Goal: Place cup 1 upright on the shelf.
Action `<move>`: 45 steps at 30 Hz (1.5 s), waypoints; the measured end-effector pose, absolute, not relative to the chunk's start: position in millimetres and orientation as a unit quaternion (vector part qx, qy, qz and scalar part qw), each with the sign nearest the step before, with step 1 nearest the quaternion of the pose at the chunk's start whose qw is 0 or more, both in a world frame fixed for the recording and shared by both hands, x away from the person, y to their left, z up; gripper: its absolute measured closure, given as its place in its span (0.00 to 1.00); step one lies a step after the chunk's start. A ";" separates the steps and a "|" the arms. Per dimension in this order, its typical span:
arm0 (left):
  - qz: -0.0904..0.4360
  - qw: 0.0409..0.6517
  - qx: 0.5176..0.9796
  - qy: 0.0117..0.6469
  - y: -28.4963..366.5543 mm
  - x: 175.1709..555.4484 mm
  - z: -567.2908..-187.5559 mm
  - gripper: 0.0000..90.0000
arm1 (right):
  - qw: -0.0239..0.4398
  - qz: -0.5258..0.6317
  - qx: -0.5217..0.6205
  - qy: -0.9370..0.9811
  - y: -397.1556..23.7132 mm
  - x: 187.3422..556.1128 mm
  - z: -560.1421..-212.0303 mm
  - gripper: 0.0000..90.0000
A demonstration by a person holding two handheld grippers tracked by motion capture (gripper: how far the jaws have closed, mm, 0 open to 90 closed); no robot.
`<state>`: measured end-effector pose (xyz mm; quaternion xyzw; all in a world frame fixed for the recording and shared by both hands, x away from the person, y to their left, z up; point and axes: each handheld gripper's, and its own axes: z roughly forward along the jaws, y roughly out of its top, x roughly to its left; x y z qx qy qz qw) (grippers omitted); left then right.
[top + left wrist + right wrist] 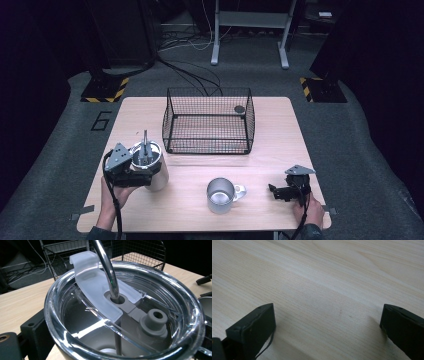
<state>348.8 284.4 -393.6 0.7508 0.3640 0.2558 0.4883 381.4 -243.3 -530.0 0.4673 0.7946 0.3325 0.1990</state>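
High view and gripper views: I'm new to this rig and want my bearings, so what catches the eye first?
The steel tumbler with a clear lid and metal straw stands at the table's left, the left gripper around it. Behind the middle sits a black wire basket; in front of it stands a frosted glass mug. The right gripper rests open on the wood at the right.

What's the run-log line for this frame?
left gripper: shut on tumbler | right gripper: open, over bare table | mug: free, centre | wire basket: behind

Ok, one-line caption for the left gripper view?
Clear-lidded steel tumbler with bent metal straw, wire mesh basket behind on the wooden table.
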 end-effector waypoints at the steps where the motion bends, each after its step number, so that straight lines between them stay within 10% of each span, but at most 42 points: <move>1: 0.256 0.489 0.751 0.362 283.0 349.7 -392.9 0.04 | 0.199 0.333 0.467 0.794 -243.2 381.4 -530.0 0.00; 45: 0.202 0.518 0.777 0.294 231.9 373.6 -356.4 0.04 | 0.199 0.333 0.468 0.794 -243.2 381.4 -530.0 0.00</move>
